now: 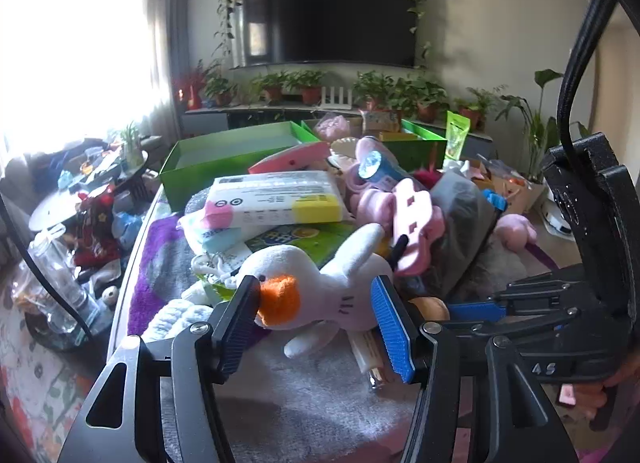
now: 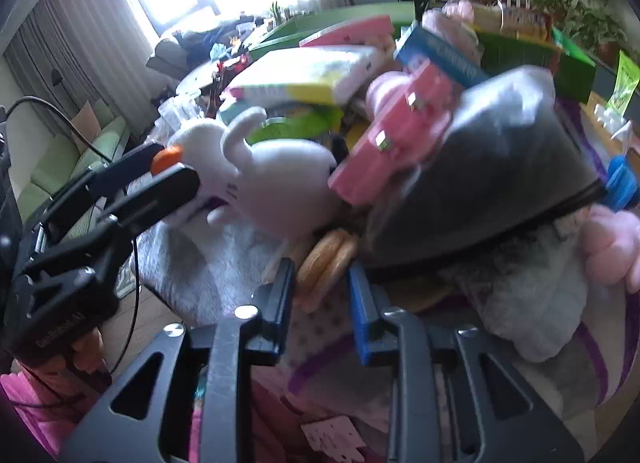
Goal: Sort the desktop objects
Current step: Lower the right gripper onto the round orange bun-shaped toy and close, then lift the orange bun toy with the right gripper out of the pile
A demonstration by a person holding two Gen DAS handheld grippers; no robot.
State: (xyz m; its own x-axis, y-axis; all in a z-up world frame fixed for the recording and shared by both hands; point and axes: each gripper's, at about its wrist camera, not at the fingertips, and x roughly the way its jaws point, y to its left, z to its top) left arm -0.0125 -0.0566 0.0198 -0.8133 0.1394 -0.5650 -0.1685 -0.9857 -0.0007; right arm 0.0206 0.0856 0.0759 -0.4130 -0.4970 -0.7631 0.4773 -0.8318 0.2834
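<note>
Only right wrist view shows right tongs [image 2: 322, 287] pinching orange disc [image 2: 324, 263]; left tongs [image 1: 314, 323] pinch a plush toy [image 1: 340, 283].

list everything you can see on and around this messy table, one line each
plush duck: 1, white with orange beak, front of pile, between left gripper's fingers
tissue pack: 1, white, pink and yellow, atop pile
green boxes: 2, open, back of table
pink clip toy: 1, middle of pile
grey pouch: 1, right of pile
round biscuit-like thing: 1, tan, ahead of right gripper
tv: 1, black, wall
potted plants: several, shelf under tv
left gripper: around duck
right gripper: narrow gap
</note>
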